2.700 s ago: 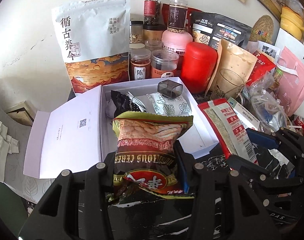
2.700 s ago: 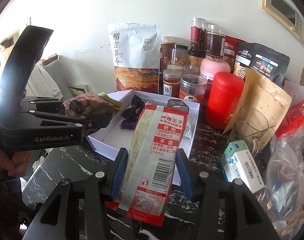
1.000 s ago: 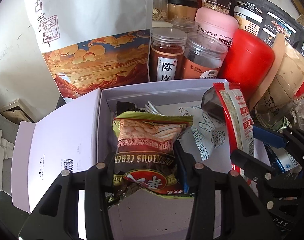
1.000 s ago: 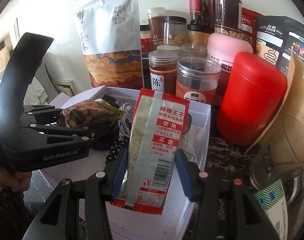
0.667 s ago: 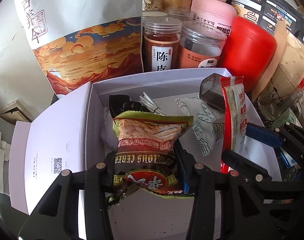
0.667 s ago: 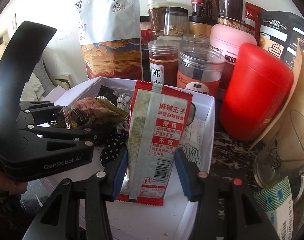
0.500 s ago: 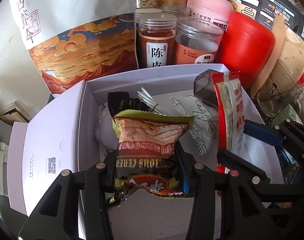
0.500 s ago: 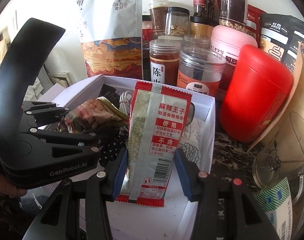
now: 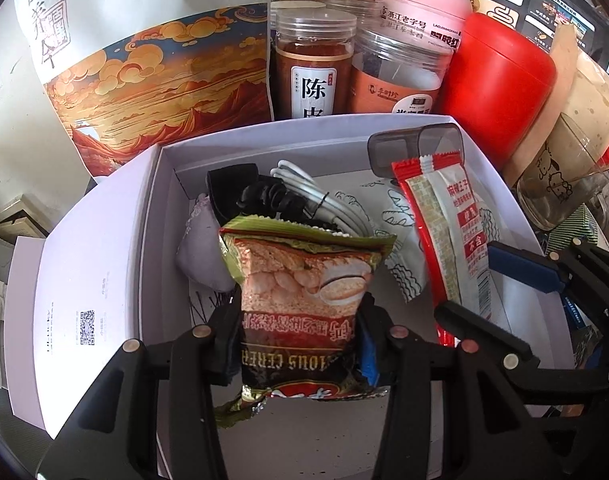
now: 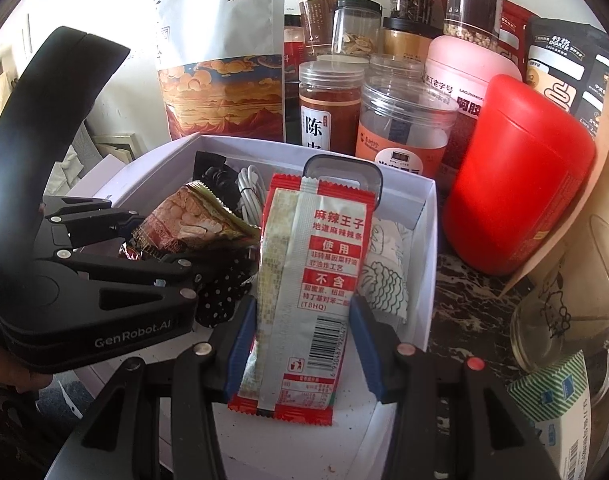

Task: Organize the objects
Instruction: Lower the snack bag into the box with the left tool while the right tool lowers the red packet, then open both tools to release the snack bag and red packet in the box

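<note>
The open box (image 9: 152, 208) sits on the counter (image 10: 456, 304), its lid (image 9: 84, 264) lying flat to its left. Inside, a coiled cable (image 9: 324, 200) lies at the back. Over the box, the cereal packet (image 9: 304, 288) is left of the snack sachet (image 9: 448, 232). Behind the box stand a tall pouch (image 9: 164, 80) and two jars (image 9: 314, 64), with a canister (image 9: 500, 80) to their right

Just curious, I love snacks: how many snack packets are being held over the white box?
2. A brown and green cereal packet sits in the left tool; a red and white spicy strip packet sits in the right tool, both above the white box.
</note>
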Motion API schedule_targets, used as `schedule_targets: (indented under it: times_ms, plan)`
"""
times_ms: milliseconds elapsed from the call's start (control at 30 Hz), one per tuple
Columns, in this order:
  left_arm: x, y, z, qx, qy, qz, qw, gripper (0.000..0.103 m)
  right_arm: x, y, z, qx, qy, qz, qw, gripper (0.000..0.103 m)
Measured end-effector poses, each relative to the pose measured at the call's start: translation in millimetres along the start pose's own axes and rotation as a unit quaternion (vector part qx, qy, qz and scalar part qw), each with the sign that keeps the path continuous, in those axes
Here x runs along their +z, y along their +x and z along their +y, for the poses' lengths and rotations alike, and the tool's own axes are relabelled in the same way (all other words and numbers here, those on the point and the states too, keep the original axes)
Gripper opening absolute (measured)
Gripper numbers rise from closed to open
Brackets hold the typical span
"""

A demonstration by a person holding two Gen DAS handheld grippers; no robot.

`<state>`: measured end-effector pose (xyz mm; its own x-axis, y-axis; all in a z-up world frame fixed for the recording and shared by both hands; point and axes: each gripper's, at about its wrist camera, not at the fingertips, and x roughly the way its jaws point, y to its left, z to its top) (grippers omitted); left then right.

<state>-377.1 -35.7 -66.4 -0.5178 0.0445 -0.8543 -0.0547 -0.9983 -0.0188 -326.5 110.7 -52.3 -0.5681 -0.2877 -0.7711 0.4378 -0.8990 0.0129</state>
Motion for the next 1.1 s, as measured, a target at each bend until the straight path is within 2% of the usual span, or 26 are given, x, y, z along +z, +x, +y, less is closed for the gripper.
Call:
schedule_targets:
  times_ms: [633,733,800,900,1100]
  plan:
    - [-6.9,-6.1,-6.2,-0.006,-0.007,0.007,0.9999,0.043,-0.2,0.8,3.8,-0.015,-0.006,0.003,1.000,0.051]
    - [-8.7,-9.0,-8.0,-0.003,-0.007,0.014,0.9999,0.047,-0.9,0.0,2.8,-0.024,-0.003,0.002,1.000,0.054]
    - [-10.4,-12.8,-8.9,-0.003,-0.008,0.015,0.9999,0.053,-0.8,-4.3,2.4,-0.028,-0.004,-0.003,1.000,0.056]
    - [-13.3,-21.8,-8.4,-0.005,-0.014,0.007,0.9999,0.056,-0.5,-11.0,2.6,-0.031,-0.006,-0.007,0.999,0.061]
    - [-19.5,-43.2,-8.3,-0.002,-0.019,0.000,0.9998,0.056,-2.1,-24.9,5.8,-0.037,-0.012,-0.016,0.999,0.061]
